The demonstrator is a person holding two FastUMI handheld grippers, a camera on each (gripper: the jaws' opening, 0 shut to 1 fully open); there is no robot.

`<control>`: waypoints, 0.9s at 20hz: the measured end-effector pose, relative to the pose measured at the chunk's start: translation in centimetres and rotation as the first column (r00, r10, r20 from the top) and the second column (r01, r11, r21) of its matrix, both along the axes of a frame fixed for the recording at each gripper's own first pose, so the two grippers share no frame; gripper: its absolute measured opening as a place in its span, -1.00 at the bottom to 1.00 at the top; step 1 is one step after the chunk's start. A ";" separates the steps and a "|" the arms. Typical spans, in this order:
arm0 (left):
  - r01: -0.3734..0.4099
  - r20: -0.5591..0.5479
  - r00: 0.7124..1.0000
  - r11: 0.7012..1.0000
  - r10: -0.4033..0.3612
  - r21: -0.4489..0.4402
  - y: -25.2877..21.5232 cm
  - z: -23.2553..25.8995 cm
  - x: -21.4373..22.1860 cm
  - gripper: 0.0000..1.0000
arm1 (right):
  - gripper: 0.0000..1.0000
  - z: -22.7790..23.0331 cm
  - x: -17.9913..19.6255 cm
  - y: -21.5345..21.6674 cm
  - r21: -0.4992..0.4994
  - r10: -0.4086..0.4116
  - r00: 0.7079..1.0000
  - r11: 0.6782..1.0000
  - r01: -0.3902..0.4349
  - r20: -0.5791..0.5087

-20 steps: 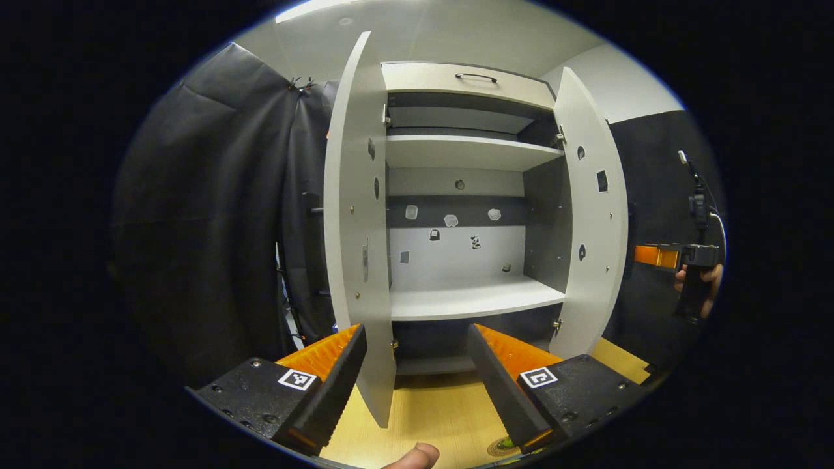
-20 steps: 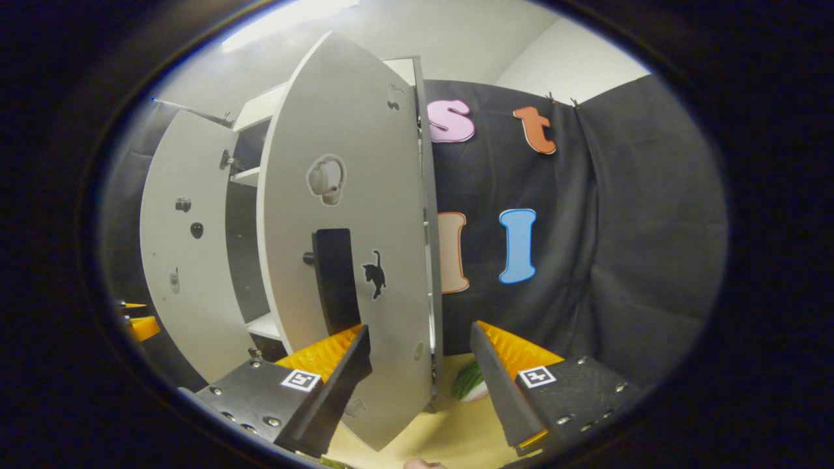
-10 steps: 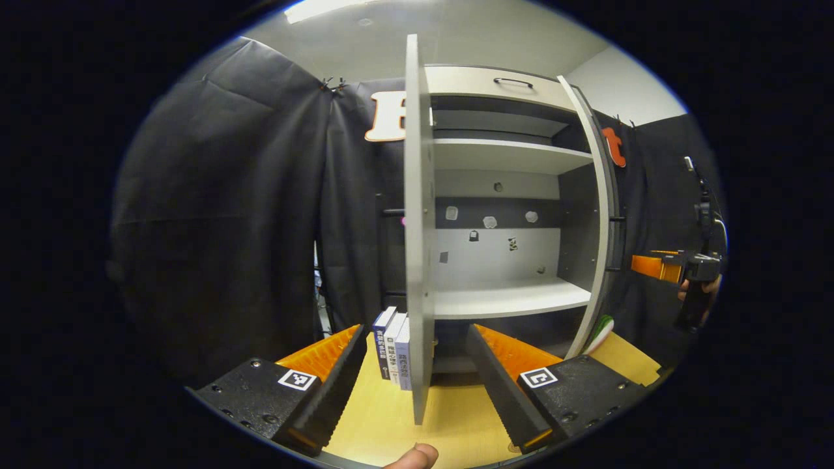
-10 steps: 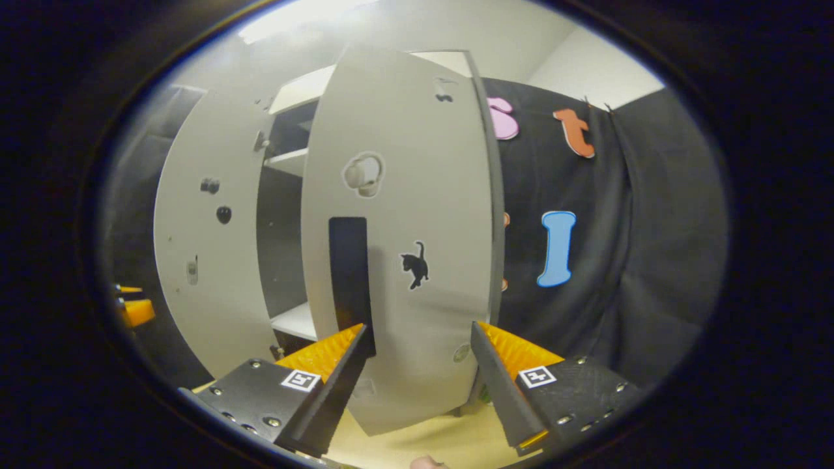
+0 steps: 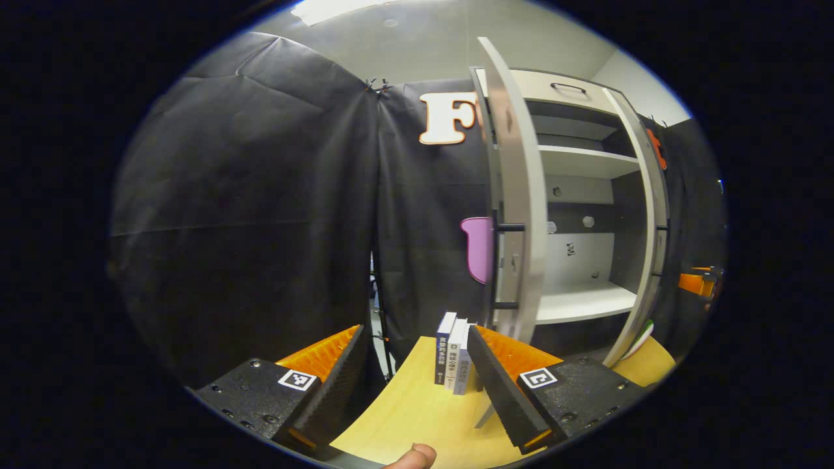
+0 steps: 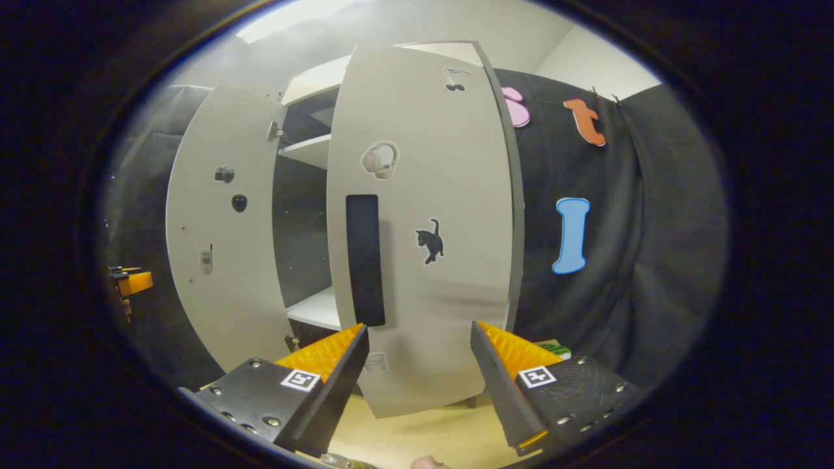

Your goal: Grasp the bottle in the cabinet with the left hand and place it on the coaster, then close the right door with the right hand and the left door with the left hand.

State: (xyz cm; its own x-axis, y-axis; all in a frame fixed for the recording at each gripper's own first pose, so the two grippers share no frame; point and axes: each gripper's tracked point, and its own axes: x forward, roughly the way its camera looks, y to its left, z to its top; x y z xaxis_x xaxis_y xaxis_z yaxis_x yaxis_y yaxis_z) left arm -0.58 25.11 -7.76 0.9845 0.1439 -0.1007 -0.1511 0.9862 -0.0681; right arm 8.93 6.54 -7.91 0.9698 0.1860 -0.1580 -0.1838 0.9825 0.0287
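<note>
In the right gripper view the cabinet's right door (image 6: 449,286) stands partly swung in, its outer face with a black handle (image 6: 365,260) close in front of my open right gripper (image 6: 420,384). Whether the fingers touch the door is unclear. Beyond it, the left door (image 6: 221,247) hangs open with its inner face showing. In the left gripper view I see the left door (image 5: 518,195) nearly edge-on, with its handle (image 5: 498,267) on the outer side. My left gripper (image 5: 417,384) is open and holds nothing, low over the wooden table (image 5: 404,410). The lower shelf (image 5: 580,303) is bare.
Several books (image 5: 453,355) stand upright on the table by the left door's foot. A green object (image 6: 550,348) lies behind the right door. The other gripper (image 5: 697,283) shows far right in the left gripper view. Black cloth walls the booth.
The left gripper has swung left, from facing the cabinet's inside to the left door's outer edge. The right door has turned further toward shut in front of the right gripper.
</note>
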 end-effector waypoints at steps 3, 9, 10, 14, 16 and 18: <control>-0.020 -0.013 1.000 1.000 0.020 -0.018 1.7 0.0 1.3 0.95 | 0.89 0.1 -0.4 -0.6 0.005 -0.010 1.000 1.000 0.010 -0.005; -0.023 0.008 1.000 1.000 0.023 -0.017 3.1 1.2 4.5 0.95 | 0.90 0.2 -1.0 -1.9 -0.004 -0.030 1.000 1.000 0.030 -0.008; -0.023 0.007 1.000 1.000 0.023 -0.015 3.2 1.3 4.9 0.94 | 0.90 0.1 -1.1 -2.2 -0.005 -0.034 0.999 0.999 0.034 -0.012; 0.017 0.000 1.000 1.000 -0.017 -0.026 1.9 1.5 7.0 0.94 | 0.90 0.2 -1.0 -3.4 0.007 -0.046 0.999 0.999 0.046 -0.019; 0.056 -0.002 0.998 0.998 -0.056 -0.020 0.6 1.5 7.8 0.97 | 0.90 0.2 -1.0 -3.9 0.010 -0.045 0.999 0.999 0.046 -0.010; 0.073 -0.021 0.997 0.997 -0.073 -0.005 0.2 1.3 8.7 0.96 | 0.89 -0.1 -0.8 -4.2 0.022 -0.050 0.999 0.999 0.050 -0.012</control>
State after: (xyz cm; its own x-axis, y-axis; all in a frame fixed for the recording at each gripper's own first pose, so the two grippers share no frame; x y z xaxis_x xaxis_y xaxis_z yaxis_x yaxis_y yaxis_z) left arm 8.10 25.34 -6.45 0.9900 0.0712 -0.1218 -0.0801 0.9943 -0.0698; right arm 8.18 2.30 -7.97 0.9760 0.1411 -0.1656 -0.1342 0.9896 0.0524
